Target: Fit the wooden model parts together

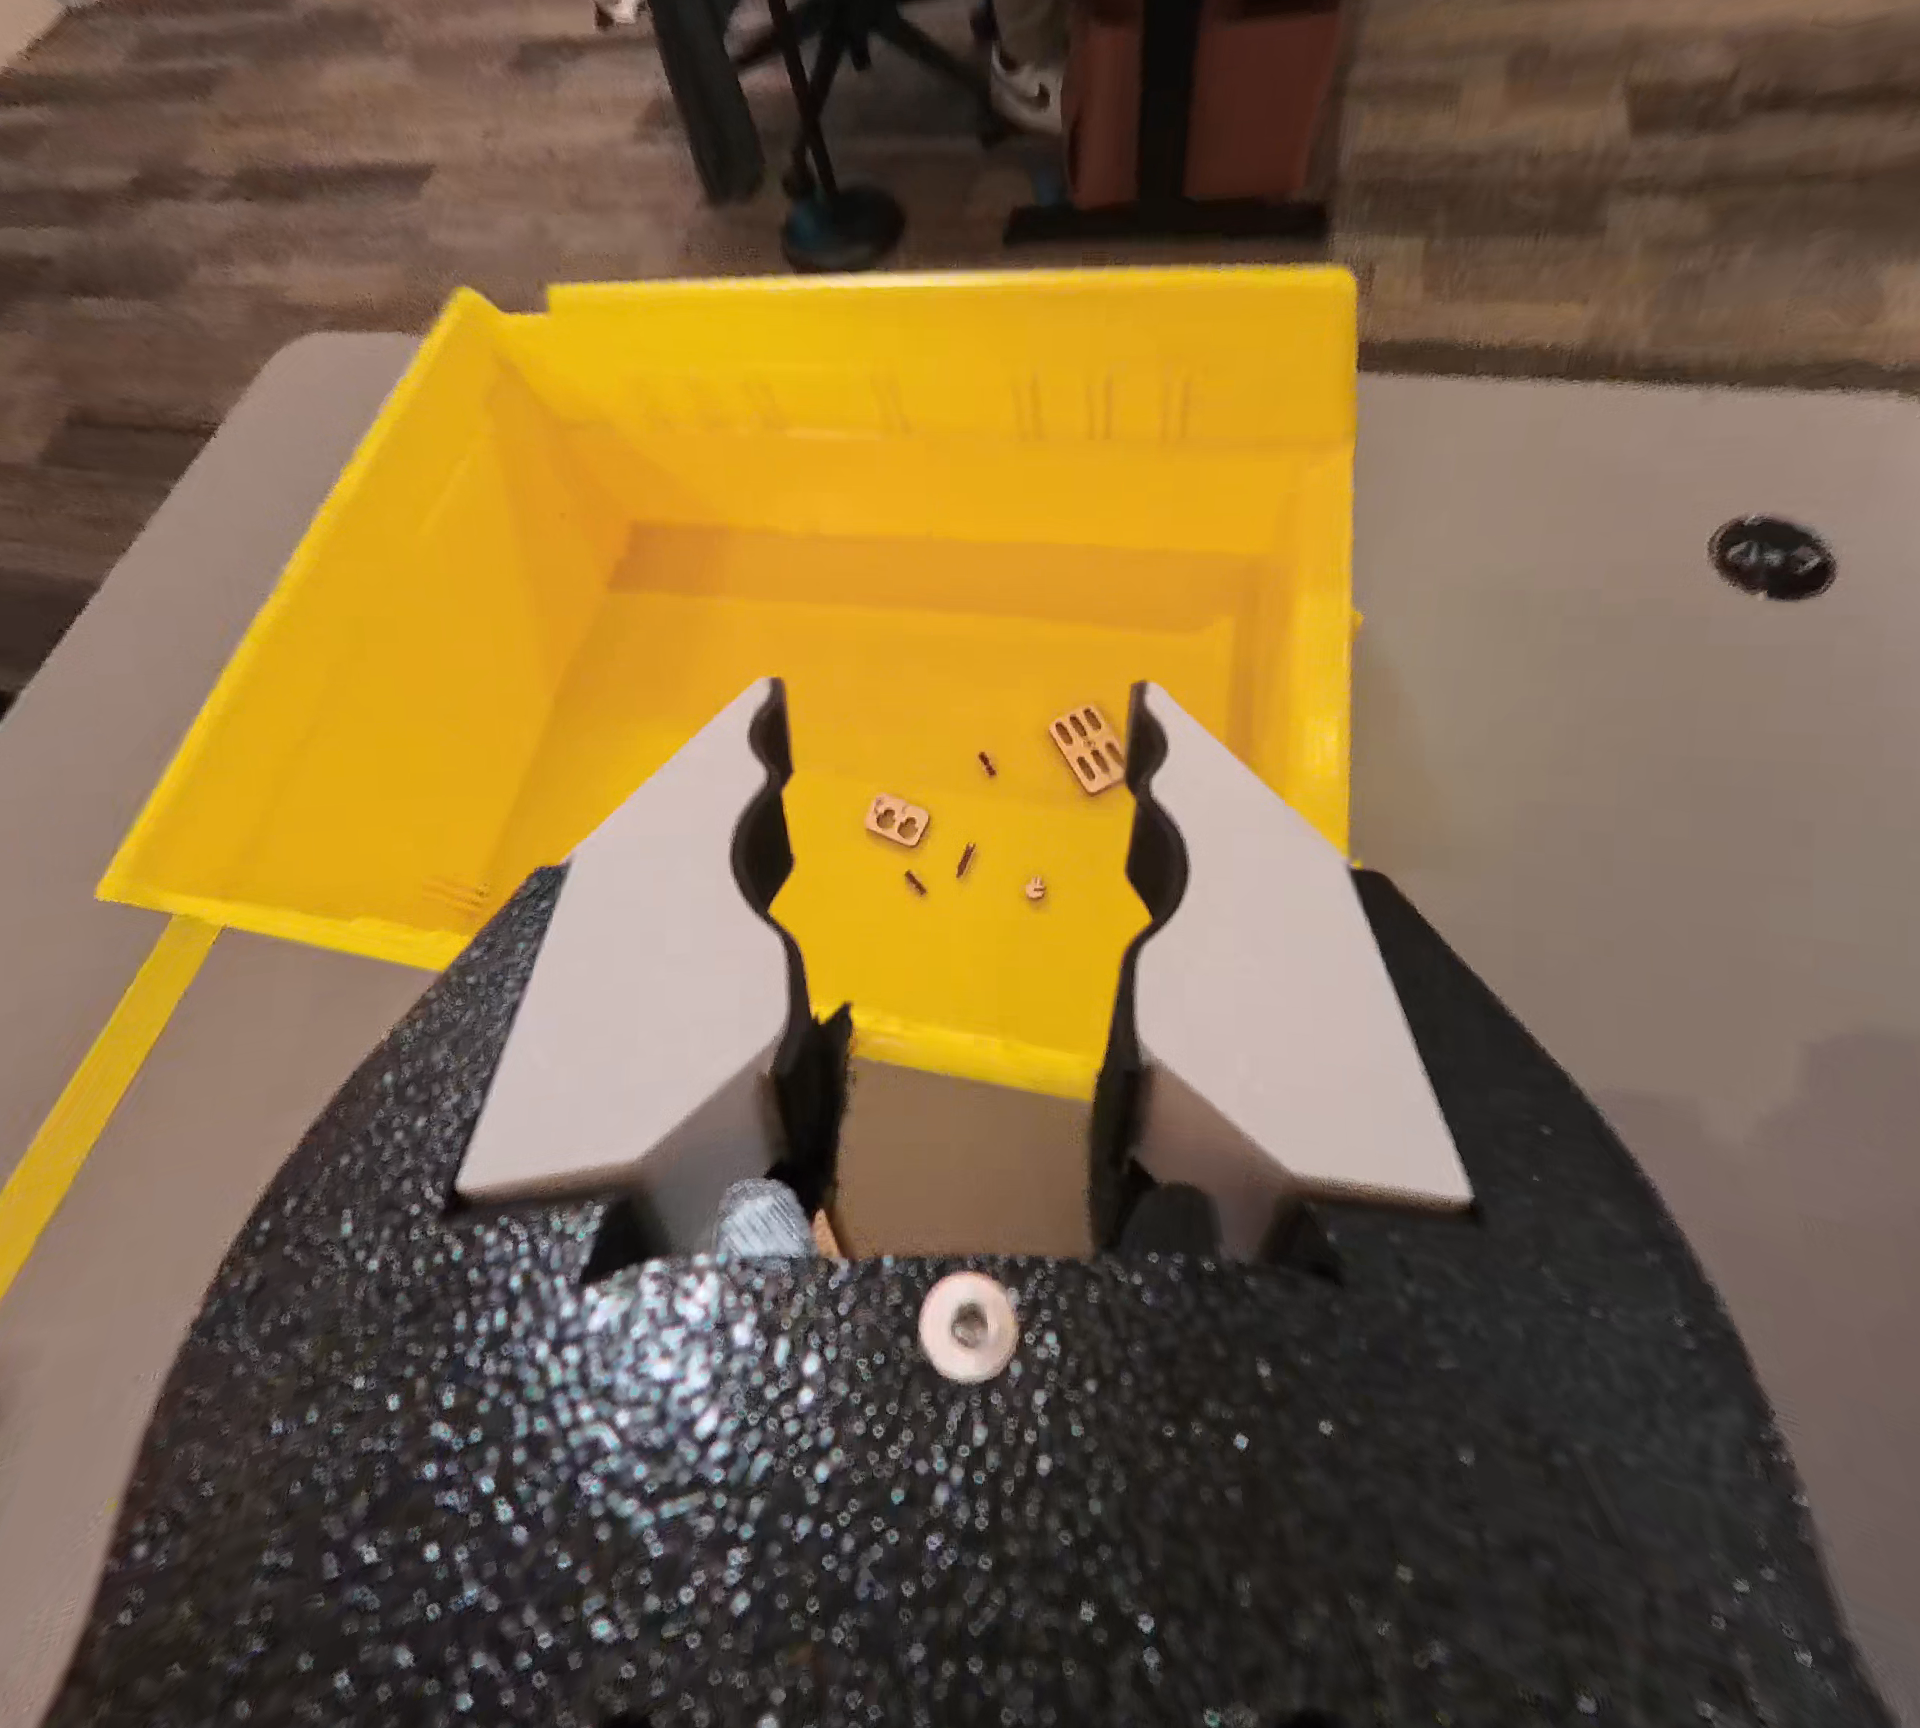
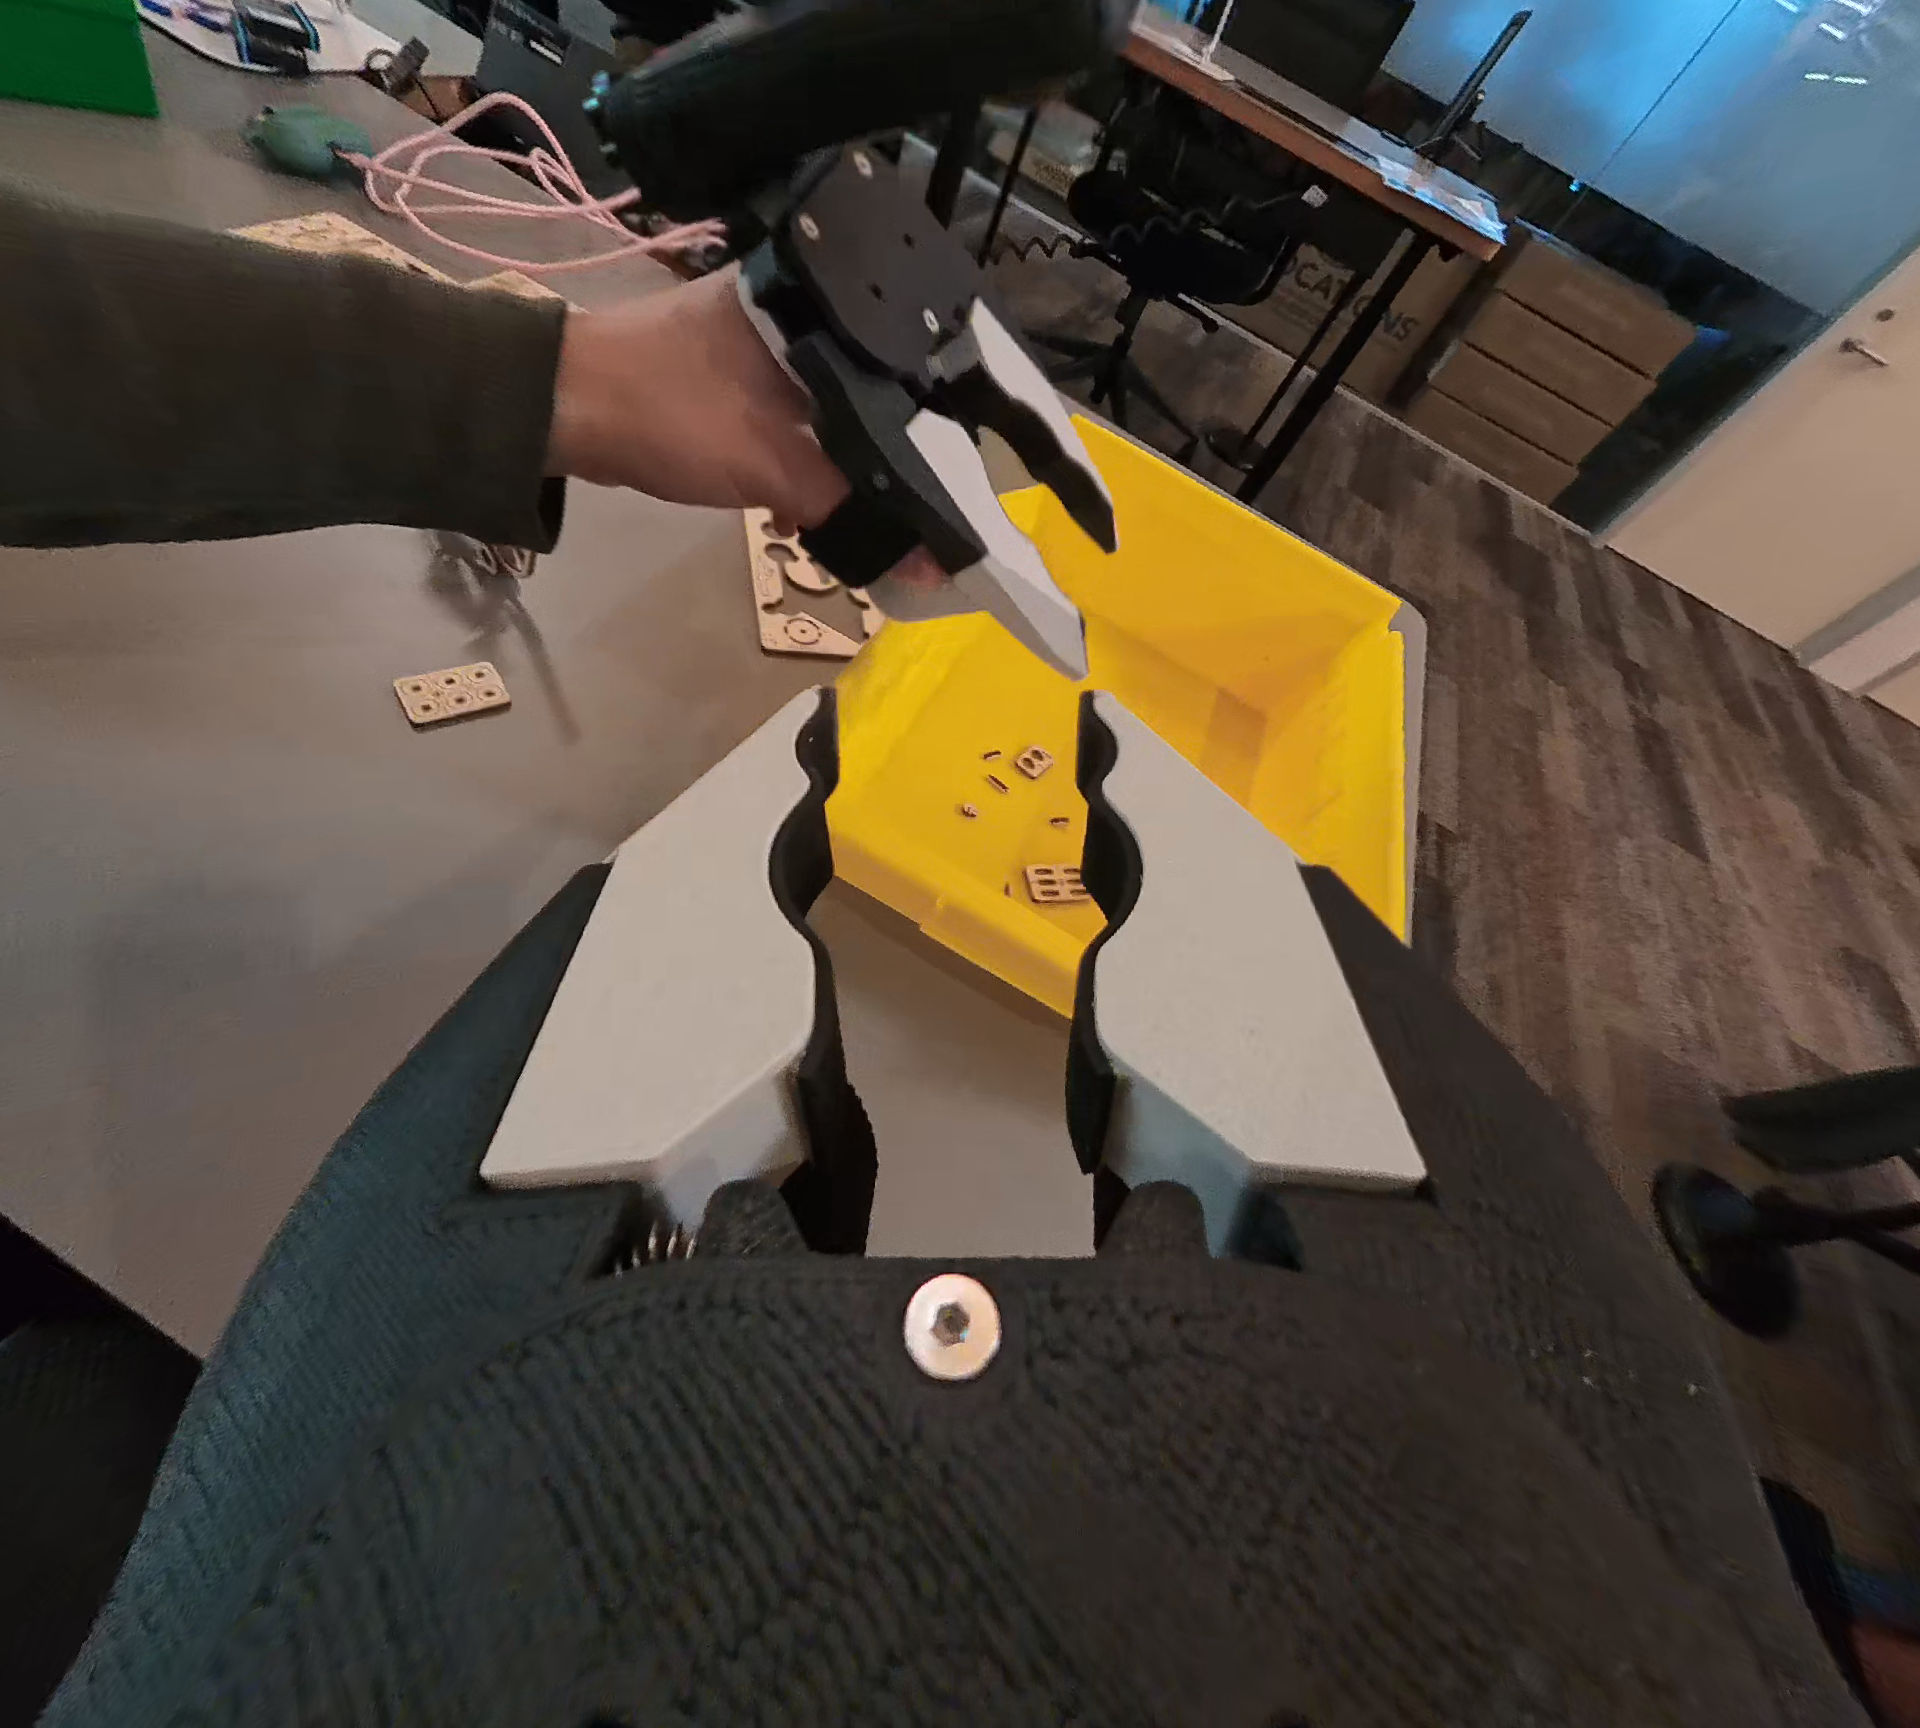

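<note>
Grey and smooth, the table (image 2: pixel 260 847) is carrying a yellow bin (image 1: pixel 343 691) near its corner. Both claws are hanging over the bin, and both are spread wide with nothing between their fingers. The left claw (image 1: pixel 956 696) is pointing down into the bin, and the right claw (image 2: pixel 956 702) is waiting just beside it. Little wooden parts are lying on the bin floor: a flat piece with many slots (image 1: pixel 1087 750), a small piece with two round holes (image 1: pixel 897 820), and a few tiny pegs (image 1: pixel 965 860) scattered between them. They are thin, light brown and well apart from each other. I think the step in hand is picking one piece out. To do that well, a claw should be going down slowly and closing on the thin edges of one piece only, since such small flat bits could slip or flip. More wooden sheets (image 2: pixel 800 582) are lying on the table beside the bin.
</note>
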`<state>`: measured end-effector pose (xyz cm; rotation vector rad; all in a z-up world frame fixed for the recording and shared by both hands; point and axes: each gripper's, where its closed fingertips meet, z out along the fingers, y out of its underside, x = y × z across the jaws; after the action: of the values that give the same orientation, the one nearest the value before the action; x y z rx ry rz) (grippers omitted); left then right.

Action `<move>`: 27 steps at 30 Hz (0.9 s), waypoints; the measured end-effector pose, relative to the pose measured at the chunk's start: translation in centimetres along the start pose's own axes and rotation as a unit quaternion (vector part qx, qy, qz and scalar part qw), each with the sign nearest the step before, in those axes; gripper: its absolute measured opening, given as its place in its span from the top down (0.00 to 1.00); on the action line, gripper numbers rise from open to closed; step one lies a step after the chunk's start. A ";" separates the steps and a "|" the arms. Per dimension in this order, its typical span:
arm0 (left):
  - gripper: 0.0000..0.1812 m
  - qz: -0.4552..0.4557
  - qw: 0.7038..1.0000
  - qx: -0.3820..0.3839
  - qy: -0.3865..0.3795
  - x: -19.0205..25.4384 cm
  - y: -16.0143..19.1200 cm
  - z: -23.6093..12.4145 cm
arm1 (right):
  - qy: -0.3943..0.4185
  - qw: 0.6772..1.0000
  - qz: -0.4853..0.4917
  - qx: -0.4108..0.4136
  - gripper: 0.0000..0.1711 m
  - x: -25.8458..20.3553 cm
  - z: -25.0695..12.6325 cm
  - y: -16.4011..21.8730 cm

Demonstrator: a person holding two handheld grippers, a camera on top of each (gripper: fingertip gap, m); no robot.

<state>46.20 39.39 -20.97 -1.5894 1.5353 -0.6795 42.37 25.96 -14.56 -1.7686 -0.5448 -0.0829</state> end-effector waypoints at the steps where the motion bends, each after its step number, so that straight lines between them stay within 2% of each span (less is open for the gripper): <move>1: 0.65 -0.009 1.000 0.021 -0.003 -0.2 -0.4 -0.8 | -0.005 1.000 0.002 0.005 0.74 -0.2 0.2 -0.1; 4: 0.67 -0.022 0.996 0.088 -0.014 -0.8 -1.7 -5.6 | -0.023 1.000 -0.005 0.010 0.74 -1.4 0.8 -0.4; 7: 0.70 -0.037 0.982 0.162 -0.088 -2.5 -1.4 -14.8 | -0.049 0.998 -0.023 0.030 0.74 -3.4 1.3 -1.7; 10: 0.73 -0.079 0.958 0.186 -0.202 -4.8 3.3 -24.4 | -0.078 0.995 -0.037 0.051 0.75 -5.4 1.8 -2.9; 13: 0.74 -0.150 0.950 0.108 -0.251 -5.2 11.6 -29.0 | -0.106 0.991 -0.034 0.072 0.76 -7.0 2.6 -3.8; 16: 0.82 -0.211 0.946 0.002 -0.247 -4.2 20.0 -29.7 | -0.128 0.989 -0.031 0.074 0.78 -8.1 3.5 -4.0; 18: 0.85 -0.233 0.943 -0.024 -0.237 -3.5 23.4 -29.3 | -0.137 0.988 -0.030 0.067 0.78 -8.7 4.0 -3.8; 23: 0.89 -0.226 0.942 -0.104 -0.227 -2.5 29.0 -27.6 | -0.135 0.989 -0.034 0.049 0.78 -8.9 4.5 -3.1; 25: 0.96 -0.236 0.940 -0.120 -0.216 -2.2 30.1 -27.1 | -0.134 0.989 -0.029 0.050 0.78 -8.7 4.3 -3.1; 27: 0.96 -0.244 0.938 -0.133 -0.207 -2.1 30.9 -26.8 | -0.132 0.990 -0.025 0.052 0.79 -8.5 4.2 -3.1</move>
<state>6.83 38.62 -32.25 -2.1918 0.9536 -0.3614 32.66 27.73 -15.73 -1.6740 -0.7706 0.1446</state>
